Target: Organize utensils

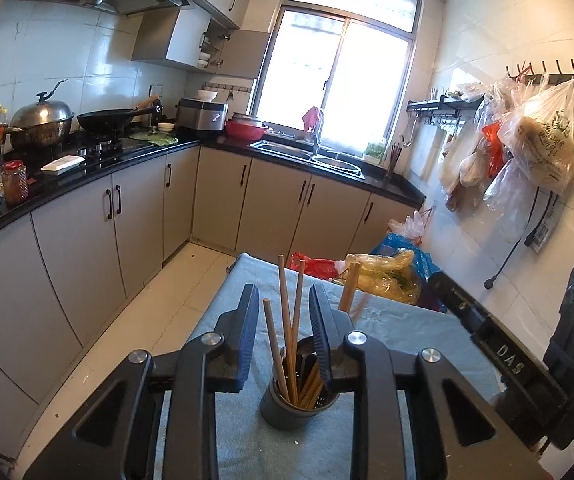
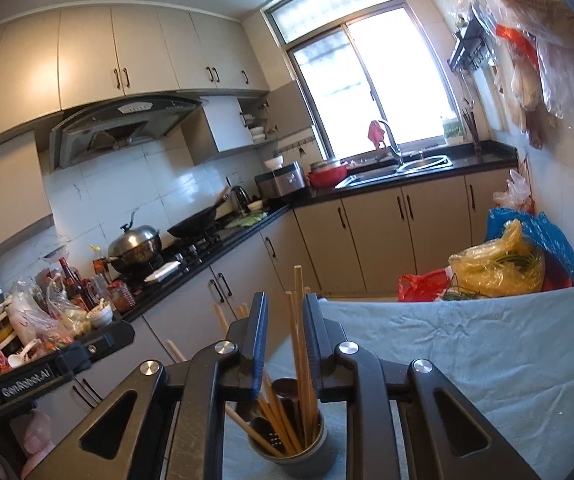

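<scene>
Blue cloth [image 1: 387,328] — grey holder [image 1: 287,408], chopsticks [image 1: 287,320] inside

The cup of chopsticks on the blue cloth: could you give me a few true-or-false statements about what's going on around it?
1. The cup stands upright on the blue cloth. True.
2. The cup is empty. False: wooden chopsticks stand in it.
3. The left gripper is clamped tight on a chopstick. False: its fingers stand apart, with gaps beside the chopsticks between them.
4. The right gripper has chopsticks between its fingers. True.
5. A lidded steel pot sits on the stove. True.
6. The cloth is red. False: it is blue.
</scene>
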`<state>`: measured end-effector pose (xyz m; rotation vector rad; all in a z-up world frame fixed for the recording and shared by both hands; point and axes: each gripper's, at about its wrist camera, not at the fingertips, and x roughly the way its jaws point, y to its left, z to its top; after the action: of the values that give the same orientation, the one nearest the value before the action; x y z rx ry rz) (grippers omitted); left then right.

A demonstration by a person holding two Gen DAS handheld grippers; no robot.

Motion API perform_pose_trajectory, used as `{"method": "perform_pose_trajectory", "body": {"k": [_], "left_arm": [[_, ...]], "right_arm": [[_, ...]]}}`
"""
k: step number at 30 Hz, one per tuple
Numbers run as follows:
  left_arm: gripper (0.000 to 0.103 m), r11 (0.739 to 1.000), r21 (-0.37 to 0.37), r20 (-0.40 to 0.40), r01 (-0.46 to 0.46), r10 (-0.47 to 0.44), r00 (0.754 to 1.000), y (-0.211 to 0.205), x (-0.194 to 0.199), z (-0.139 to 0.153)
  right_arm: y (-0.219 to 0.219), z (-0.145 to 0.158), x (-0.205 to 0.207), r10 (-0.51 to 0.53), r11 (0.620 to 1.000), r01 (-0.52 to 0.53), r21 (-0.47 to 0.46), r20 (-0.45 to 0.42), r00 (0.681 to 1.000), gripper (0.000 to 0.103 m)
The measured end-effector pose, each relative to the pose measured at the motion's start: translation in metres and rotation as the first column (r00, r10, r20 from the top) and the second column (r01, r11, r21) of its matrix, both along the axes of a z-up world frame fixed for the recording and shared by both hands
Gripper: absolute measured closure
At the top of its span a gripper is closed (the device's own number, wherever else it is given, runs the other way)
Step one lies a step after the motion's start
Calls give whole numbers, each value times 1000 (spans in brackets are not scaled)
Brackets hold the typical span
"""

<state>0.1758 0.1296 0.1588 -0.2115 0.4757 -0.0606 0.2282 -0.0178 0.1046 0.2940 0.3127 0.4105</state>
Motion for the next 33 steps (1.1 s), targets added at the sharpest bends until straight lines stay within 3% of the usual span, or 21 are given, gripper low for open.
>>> {"method": "perform_pose_trajectory", "body": {"k": [8,11,20,26,29,31,33], "left_arm": [[75,1000,23,21,-7,7,1000,-5,-36,7],[67,999,40,24,-21,20,1000,-8,-55,2],[63,994,99,-16,-46,48,999,-14,-107,-37],[60,990,132,-48,-44,51,998,-17,-127,-59],[54,986,156,-62,-49,60,996,-17,-136,-70],[43,984,170,-77,-60,74,994,-16,-142,-78],[40,981,178,-92,-71,89,992,-13,-146,-86]], "right_arm": [[-6,21,-45,8,1000,-9,6,45,999,77],[-10,19,-65,1,1000,-1,4,49,999,70],[-24,-21,-128,-25,999,25,-47,-5,1000,57],[-33,-49,-153,-49,997,45,-58,-69,996,54],[-35,-59,-161,-64,996,57,-75,-96,993,50],[-34,-66,-168,-78,994,68,-89,-112,991,44],[-32,-71,-175,-82,993,70,-99,-121,989,39]]}}
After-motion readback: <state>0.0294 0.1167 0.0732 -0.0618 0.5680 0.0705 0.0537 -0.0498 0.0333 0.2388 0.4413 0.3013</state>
